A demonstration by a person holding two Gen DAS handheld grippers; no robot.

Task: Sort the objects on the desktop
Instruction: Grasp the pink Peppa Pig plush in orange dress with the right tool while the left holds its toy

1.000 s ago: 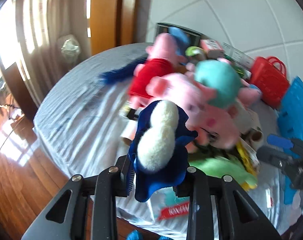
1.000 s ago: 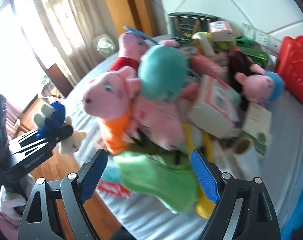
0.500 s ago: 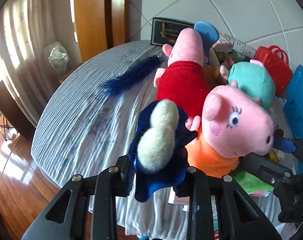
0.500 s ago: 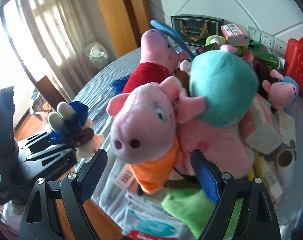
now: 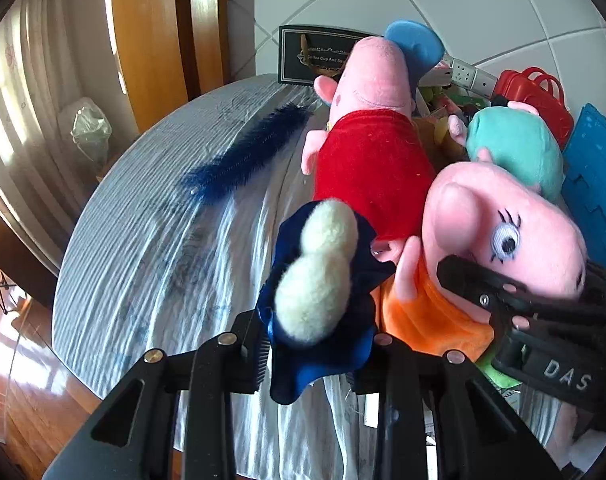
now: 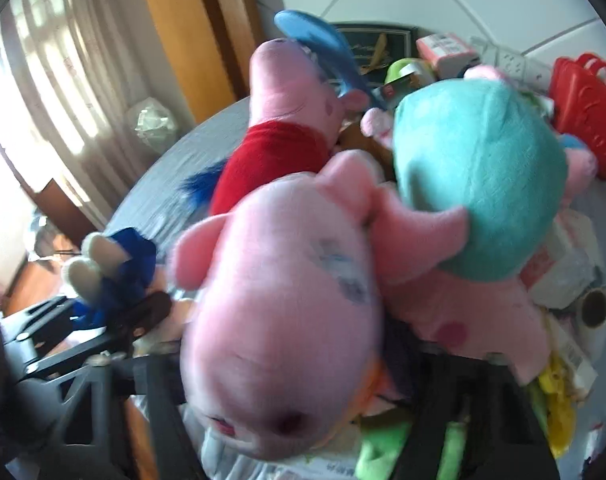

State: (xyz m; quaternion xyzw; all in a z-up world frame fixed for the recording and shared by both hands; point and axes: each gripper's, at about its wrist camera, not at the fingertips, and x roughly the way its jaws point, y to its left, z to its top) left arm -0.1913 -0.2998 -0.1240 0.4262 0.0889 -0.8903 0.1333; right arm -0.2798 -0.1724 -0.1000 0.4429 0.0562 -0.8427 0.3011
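Note:
My left gripper (image 5: 315, 352) is shut on a small plush (image 5: 315, 292) in dark blue clothes with cream feet, held above the table's near edge. Just to its right lies a pink pig plush in an orange dress (image 5: 503, 220). My right gripper (image 5: 519, 280) straddles this pig's head and its jaws are closing, the black fingers (image 5: 475, 284) against the head. In the right wrist view the pig (image 6: 283, 300) fills the space between the fingers and hides the pads. The left gripper with its blue plush (image 6: 115, 276) shows there at the left.
A pig in a red dress (image 5: 367, 160) and one in teal (image 5: 519, 148) lie behind. A dark blue fluffy brush (image 5: 243, 156) rests on the striped tablecloth (image 5: 143, 260). At the back are a black box (image 5: 303, 56), a red basket (image 5: 539, 96) and a blue tray (image 5: 595, 184).
Both grippers moved left along the pile. The right gripper came forward over the orange-dressed pig and its jaws narrowed around the head. The left gripper kept its hold on the blue plush.

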